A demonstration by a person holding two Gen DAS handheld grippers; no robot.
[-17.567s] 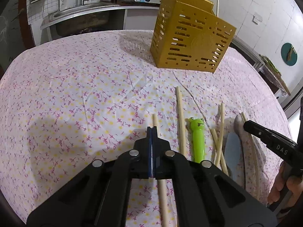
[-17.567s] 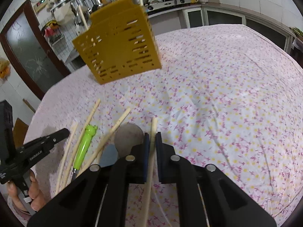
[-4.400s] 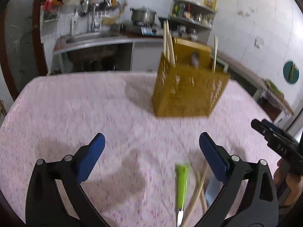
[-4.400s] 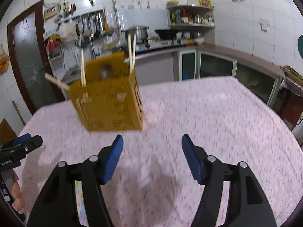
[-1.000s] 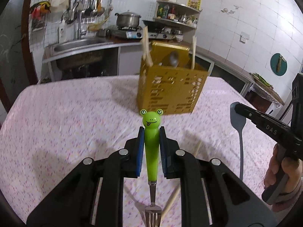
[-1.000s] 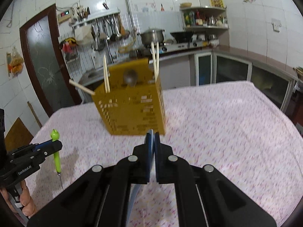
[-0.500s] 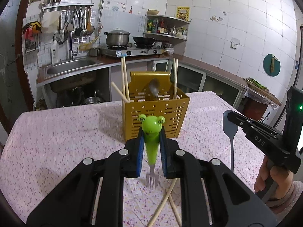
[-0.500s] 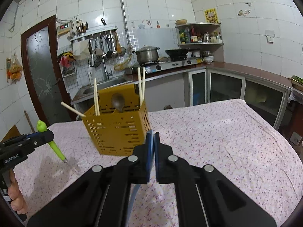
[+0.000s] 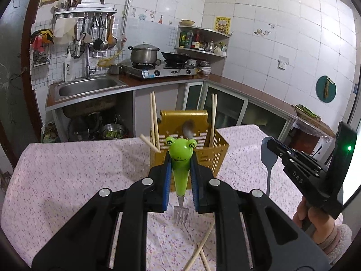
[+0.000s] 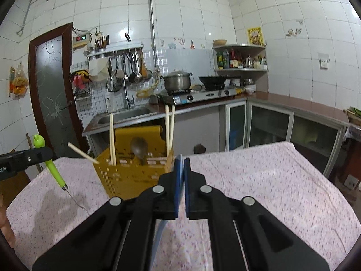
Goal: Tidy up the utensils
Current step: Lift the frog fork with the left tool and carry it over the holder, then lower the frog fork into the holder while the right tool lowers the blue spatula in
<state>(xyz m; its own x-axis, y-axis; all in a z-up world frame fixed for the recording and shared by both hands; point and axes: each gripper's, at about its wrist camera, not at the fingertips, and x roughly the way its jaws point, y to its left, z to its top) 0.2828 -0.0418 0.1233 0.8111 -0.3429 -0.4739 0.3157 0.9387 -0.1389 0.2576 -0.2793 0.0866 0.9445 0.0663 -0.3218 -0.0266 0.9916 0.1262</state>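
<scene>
White-tiled kitchen walls rise behind a worktop [image 9: 67, 176] covered in a pink floral cloth, with a steel sink [image 9: 86, 87], a lidded pot [image 9: 144, 55] on a gas stove and hanging ladles along the far wall.

At the far middle of the worktop stands a yellow slotted utensil basket [image 9: 212, 155]. Upright in it are a pair of chopsticks [image 9: 153, 117] on the left side, another pair [image 9: 213, 119] on the right side, and a dark spoon [image 9: 189, 129] in the middle. One more chopstick [image 9: 150, 143] pokes out at a slant from the basket's left wall.

The left tongs [image 9: 180, 180] are closed on a green frog-headed fork [image 9: 179, 169]. Its frog face points up and away, and its metal tines hang down toward the cloth, in the air just in front of the basket.

The right tongs [image 10: 182, 178] are pinched narrow on a pale blue spatula [image 9: 268, 160]. From the left view its flat blade stands upright above the tongs tip, to the right of the basket, and its thin handle runs down. From the right view only the handle shows, dropping below the tongs.

Two loose chopsticks [image 9: 200, 248] lie crossed on the cloth at the near edge, below the fork. The hand [image 9: 315, 220] holding the right tongs shows at the near right, with a pink fuzzy cuff.
</scene>
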